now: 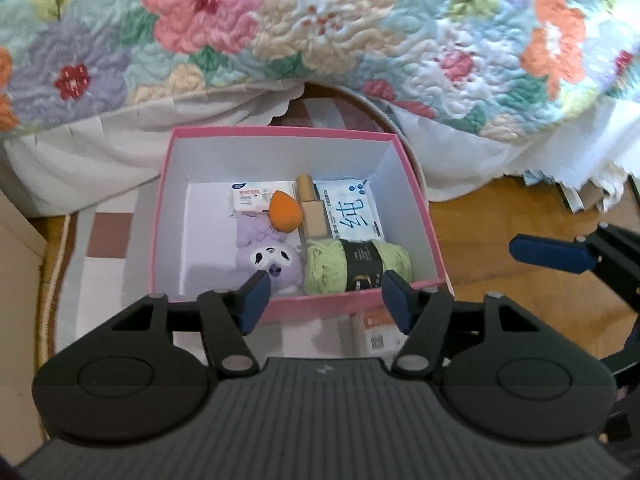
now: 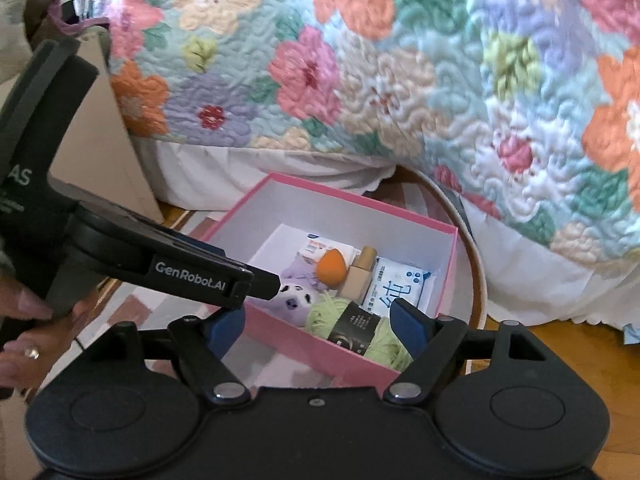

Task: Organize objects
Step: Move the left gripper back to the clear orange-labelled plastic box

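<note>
Pink box (image 1: 416, 216) on the rug at the foot of the floral quilt (image 1: 320, 32), open-topped, holding everything: small white packet (image 1: 250, 200) at far left, orange sponge (image 1: 282, 210) just beside it, tan bottle (image 1: 312, 208) in the middle, blue-and-white wipes pack (image 1: 352, 216) at far right, purple plush (image 1: 272, 260) near left, green yarn skein (image 1: 356, 266) near right, touching the near wall. Left gripper (image 1: 324, 300) above the near rim, jaws parted, nothing between them. Right gripper (image 2: 316, 324) likewise spread and empty, over the same near edge. Probably all light. Plush, sponge and yarn soft, sure to squash under the pads; best taken across the middle, the yarn at its dark paper band (image 2: 354, 326). Wipes pack limp and likely slippery in its film; better pinched along a short edge. Bottle stiff, possibly breakable; best held across its square body. Box itself thin card, likely to flex; safest gripped on opposite walls by both grippers.
</note>
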Demonstrator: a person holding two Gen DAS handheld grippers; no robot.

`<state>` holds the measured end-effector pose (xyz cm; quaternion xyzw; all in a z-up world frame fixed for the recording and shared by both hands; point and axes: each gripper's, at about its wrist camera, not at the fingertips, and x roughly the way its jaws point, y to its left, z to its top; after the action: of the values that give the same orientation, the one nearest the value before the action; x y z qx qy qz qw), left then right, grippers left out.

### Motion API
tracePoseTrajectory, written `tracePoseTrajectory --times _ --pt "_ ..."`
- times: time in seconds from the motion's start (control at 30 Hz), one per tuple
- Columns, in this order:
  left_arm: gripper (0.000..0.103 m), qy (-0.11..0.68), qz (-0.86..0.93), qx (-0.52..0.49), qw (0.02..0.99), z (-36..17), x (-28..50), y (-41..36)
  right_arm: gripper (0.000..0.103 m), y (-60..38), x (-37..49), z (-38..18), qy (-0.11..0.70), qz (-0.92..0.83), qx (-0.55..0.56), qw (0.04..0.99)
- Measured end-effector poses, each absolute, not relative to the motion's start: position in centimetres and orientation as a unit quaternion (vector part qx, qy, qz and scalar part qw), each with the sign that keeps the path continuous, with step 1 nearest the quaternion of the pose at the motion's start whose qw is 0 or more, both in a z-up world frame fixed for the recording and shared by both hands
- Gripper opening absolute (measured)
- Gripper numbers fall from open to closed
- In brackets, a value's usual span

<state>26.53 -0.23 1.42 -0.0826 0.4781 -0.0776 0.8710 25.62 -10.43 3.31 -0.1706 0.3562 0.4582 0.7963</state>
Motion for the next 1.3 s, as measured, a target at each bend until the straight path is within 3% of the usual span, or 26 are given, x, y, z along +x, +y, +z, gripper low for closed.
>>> tracePoseTrajectory --times 0.37,0.77,1.0,1.3 --pt "0.080 0.470 -0.090 -0.024 0.878 4.5 19.7 -0.1 0.090 -13.7 19.3 6.7 0.329 0.488 -0.179 0.789" --pt "0.091 0.483 -0.116 -0.017 0.868 -1.5 16.7 -2.9 0.090 -19.1 18.5 0.4 0.350 0.459 -0.151 0.802" --pt "0.091 0.485 -0.121 -0.007 0.866 -6.4 18.1 -4.8 0.090 -19.4 19.9 -4.4 0.361 0.435 -0.144 0.812" --pt "0.086 0.494 -0.111 -0.072 0.859 -11.9 21.4 -5.4 0.090 -18.6 21.5 -10.8 0.347 0.428 -0.179 0.815"
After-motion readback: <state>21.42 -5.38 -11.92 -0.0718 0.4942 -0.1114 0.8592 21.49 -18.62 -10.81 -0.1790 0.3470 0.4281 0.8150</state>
